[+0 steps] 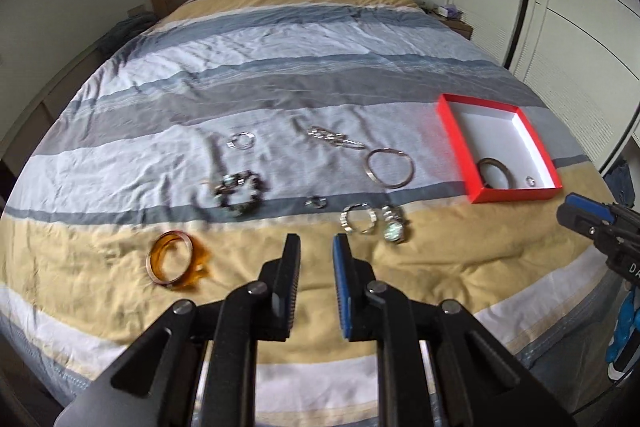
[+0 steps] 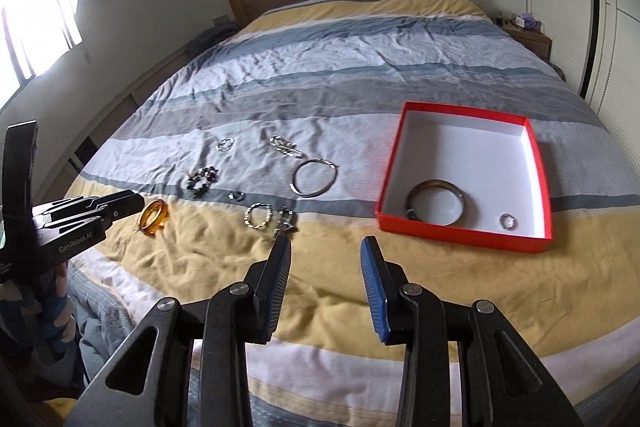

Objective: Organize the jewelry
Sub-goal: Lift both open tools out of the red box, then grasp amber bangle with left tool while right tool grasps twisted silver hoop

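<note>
We are holding both the left claw (image 1: 316, 247) and right claw (image 2: 326, 251) open and empty, eyeing the light, slippery watch (image 1: 394, 225) just ahead of the left claw, best pinched across its stiff case.

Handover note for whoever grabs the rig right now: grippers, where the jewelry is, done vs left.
Left gripper: jaws open, empty, hovering over the yellow stripe of the bed.
Right gripper: jaws open, empty, hovering in front of the red box.
Done: a dark bangle and a small ring lie in the box.
Left on the bedspread: amber bangle, dark bead bracelet, large silver hoop, watch, silver link bracelet, small ring, chain piece, small silver bracelet.
Next, probably: the watch or link bracelet, nearest both grippers.
</note>
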